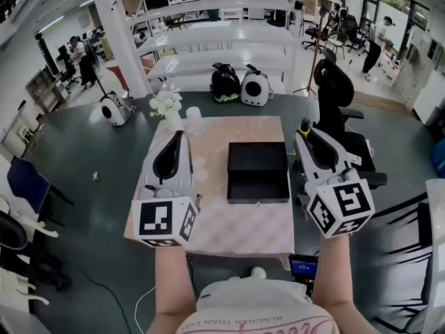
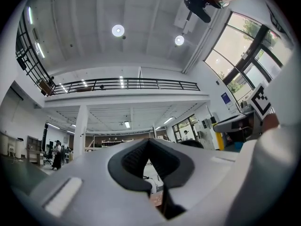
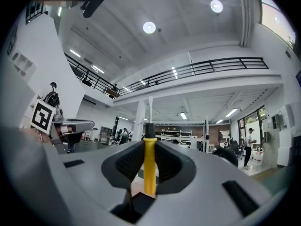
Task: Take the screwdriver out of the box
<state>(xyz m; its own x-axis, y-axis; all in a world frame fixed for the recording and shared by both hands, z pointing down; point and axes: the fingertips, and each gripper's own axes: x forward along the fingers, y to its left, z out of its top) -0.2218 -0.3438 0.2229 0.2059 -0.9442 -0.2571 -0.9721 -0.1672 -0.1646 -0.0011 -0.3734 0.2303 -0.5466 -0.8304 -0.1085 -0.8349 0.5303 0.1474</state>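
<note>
An open black box (image 1: 258, 199) sits in the middle of the pink-clothed table (image 1: 229, 235); its inside is dark. My right gripper (image 1: 306, 135) hovers just past the table's right edge, to the right of the box, shut on the screwdriver (image 1: 304, 125). In the right gripper view the screwdriver's yellow handle (image 3: 149, 168) stands clamped between the pads of that gripper (image 3: 149, 160), with its black collar and metal shaft sticking out beyond them. My left gripper (image 1: 179, 137) floats over the table's left side, apart from the box, its fingertips meeting (image 2: 149, 142) with nothing held.
A vase of white flowers (image 1: 166, 106) and a white cup (image 1: 194, 119) stand at the table's far left corner. A black office chair (image 1: 335, 89) is close on the right. Two bags (image 1: 240, 85) lie on the floor beyond the table. A small screen device (image 1: 303, 266) is by the near edge.
</note>
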